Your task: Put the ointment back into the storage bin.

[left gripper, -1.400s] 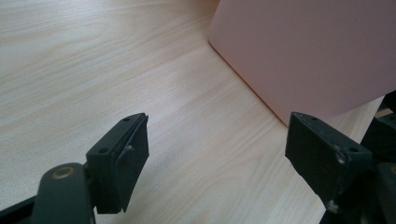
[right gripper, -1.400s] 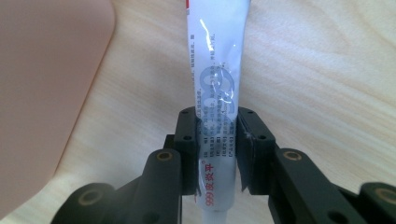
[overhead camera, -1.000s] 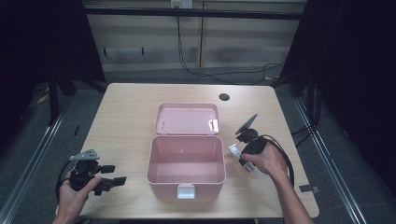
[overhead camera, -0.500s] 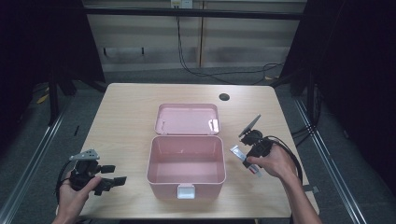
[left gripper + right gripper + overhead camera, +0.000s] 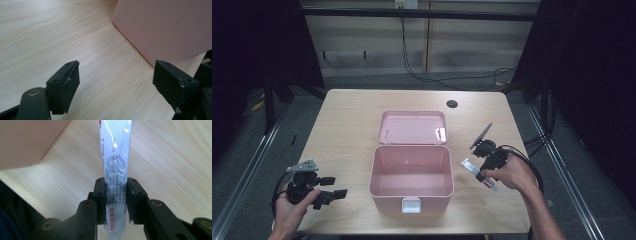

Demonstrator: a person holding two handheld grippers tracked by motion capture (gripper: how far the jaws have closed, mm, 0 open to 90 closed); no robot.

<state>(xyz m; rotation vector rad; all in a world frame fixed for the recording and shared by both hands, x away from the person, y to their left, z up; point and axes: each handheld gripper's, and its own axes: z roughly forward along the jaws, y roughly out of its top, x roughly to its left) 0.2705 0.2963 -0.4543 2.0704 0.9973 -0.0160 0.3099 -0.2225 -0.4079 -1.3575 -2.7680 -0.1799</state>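
A light wooden table [image 5: 347, 120] carries a pink box [image 5: 412, 172] near its middle, standing open with its lid [image 5: 413, 127] folded back flat on the far side; the inside of the box looks bare, and a pale latch [image 5: 411, 204] sits at its near wall. To the right of the box, the right gripper [image 5: 482, 162] is held in the person's right hand [image 5: 511, 173] just above the table surface, with its jaws closed tight on a silver-white tube [image 5: 478, 172] printed with red and grey text. In the right gripper view the tube [image 5: 115, 170] runs straight up between the two black jaws, pinched near its lower end, with its flat crimped end pointing away over the wood and the pink side of the box at upper left. The tube is beside the box, not in it. At the near left corner of the table the left gripper [image 5: 331, 189] sits in the person's left hand [image 5: 292, 210], pointing towards the box, its jaws spread wide with nothing between them. A dark round hole [image 5: 452, 104] marks the far right part of the table.
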